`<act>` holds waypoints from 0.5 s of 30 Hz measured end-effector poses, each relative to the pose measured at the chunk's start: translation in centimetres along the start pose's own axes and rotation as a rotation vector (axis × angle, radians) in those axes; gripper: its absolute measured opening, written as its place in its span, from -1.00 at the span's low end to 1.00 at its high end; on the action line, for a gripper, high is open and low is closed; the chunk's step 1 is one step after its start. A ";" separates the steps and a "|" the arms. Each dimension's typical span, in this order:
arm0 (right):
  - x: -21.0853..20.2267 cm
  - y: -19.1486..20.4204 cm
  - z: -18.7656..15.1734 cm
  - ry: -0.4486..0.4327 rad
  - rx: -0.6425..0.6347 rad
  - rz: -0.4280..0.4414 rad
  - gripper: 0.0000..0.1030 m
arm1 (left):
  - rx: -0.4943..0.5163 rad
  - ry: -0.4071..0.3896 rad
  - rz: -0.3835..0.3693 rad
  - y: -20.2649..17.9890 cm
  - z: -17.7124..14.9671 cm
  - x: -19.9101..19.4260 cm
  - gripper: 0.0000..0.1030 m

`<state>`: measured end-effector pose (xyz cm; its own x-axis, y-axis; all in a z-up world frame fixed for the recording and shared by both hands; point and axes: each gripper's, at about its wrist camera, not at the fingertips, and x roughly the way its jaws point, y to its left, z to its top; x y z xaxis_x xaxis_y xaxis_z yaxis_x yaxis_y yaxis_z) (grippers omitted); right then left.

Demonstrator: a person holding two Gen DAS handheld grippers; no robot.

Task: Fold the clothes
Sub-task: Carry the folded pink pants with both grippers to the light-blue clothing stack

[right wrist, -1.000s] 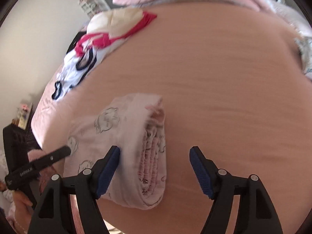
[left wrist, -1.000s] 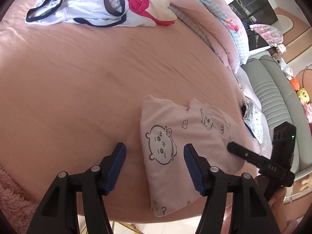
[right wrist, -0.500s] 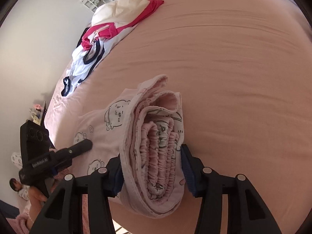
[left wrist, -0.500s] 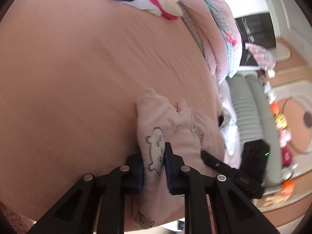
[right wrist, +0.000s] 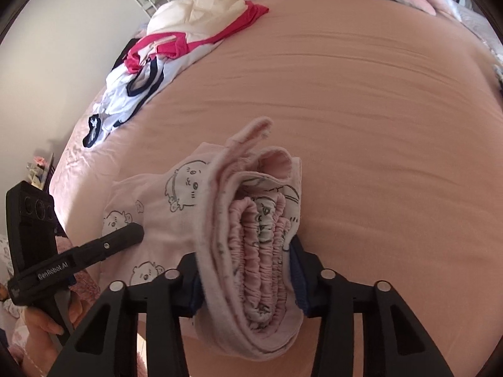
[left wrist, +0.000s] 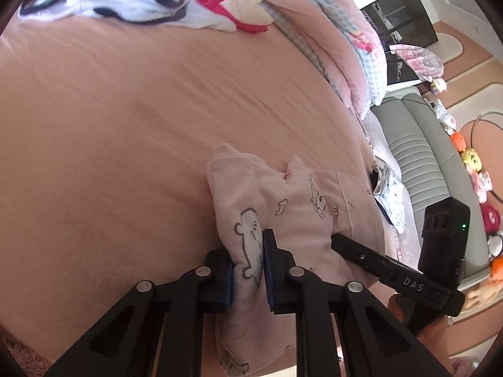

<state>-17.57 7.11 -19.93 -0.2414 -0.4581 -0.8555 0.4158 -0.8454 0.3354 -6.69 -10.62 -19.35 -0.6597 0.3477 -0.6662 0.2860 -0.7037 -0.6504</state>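
Item: folded pink pyjamas point(left wrist: 301, 216), cartoon-printed, lying at the near edge of the bed point(left wrist: 125, 125). Left claw point(left wrist: 248, 267) closing, pads pinching one thin end. Right claw point(right wrist: 245, 279) closing around the thick layered end, elastic waistband showing. Both ends gripped, likely so the bundle lifts without unfolding. Unfolded clothes point(right wrist: 163, 56) heaped at far edge.

two hand-held grippers are seen: the left hand-held gripper point(left wrist: 248, 270) and the right hand-held gripper point(right wrist: 245, 286). one folded pink garment point(right wrist: 188, 201), one bed point(left wrist: 110, 119) and one heap of unfolded clothes point(left wrist: 132, 0) are counted.
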 end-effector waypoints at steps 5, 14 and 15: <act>-3.2 -0.5 -1.5 -0.026 0.086 0.085 -0.22 | 0.078 -0.018 -0.032 -1.9 -0.8 -2.2 -0.77; -11.0 -6.9 -5.1 -0.122 0.256 0.081 -0.22 | 0.280 0.114 -0.149 -12.2 -0.8 1.2 -0.77; -12.2 -8.2 -5.1 -0.143 0.272 0.071 -0.22 | 0.308 0.128 -0.166 -13.8 -0.6 2.2 -0.77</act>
<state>-13.58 21.04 -14.26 -0.3491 -0.5364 -0.7684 0.1911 -0.8435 0.5020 -11.69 0.21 -12.01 -0.5817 0.5334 -0.6140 -0.0525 -0.7780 -0.6261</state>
